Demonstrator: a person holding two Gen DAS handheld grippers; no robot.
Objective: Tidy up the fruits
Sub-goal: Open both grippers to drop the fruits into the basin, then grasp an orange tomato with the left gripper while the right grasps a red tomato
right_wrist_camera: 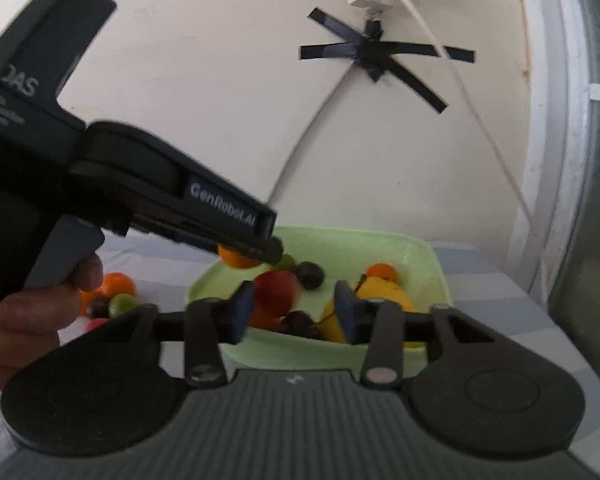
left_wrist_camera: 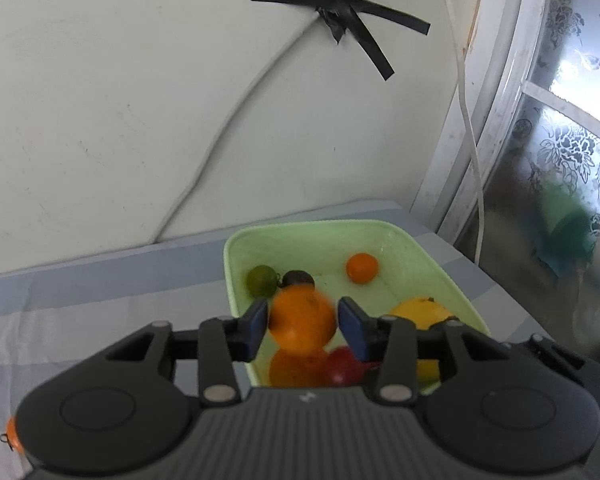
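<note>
A pale green tray (left_wrist_camera: 440, 264) (right_wrist_camera: 420, 256) holds several fruits: a small orange (left_wrist_camera: 362, 267), a green fruit (left_wrist_camera: 262, 280), a dark fruit (left_wrist_camera: 298, 278), a yellow fruit (left_wrist_camera: 420, 312) (right_wrist_camera: 384, 292) and a red fruit (left_wrist_camera: 342, 366). My left gripper (left_wrist_camera: 303, 322) hovers over the tray with a large orange (left_wrist_camera: 302, 320) between its blue pads; a gap shows on the right side. My right gripper (right_wrist_camera: 294, 310) is open over the tray's near rim, a red fruit (right_wrist_camera: 276, 292) by its left pad. The left gripper (right_wrist_camera: 256, 252) shows with the orange (right_wrist_camera: 236, 260).
Loose fruits lie on the striped cloth left of the tray: an orange (right_wrist_camera: 116, 284), a green grape (right_wrist_camera: 122, 305), a dark one (right_wrist_camera: 99, 307) and a red one (right_wrist_camera: 96, 323). A taped cable runs down the wall (left_wrist_camera: 140, 120). A window (left_wrist_camera: 560, 120) stands to the right.
</note>
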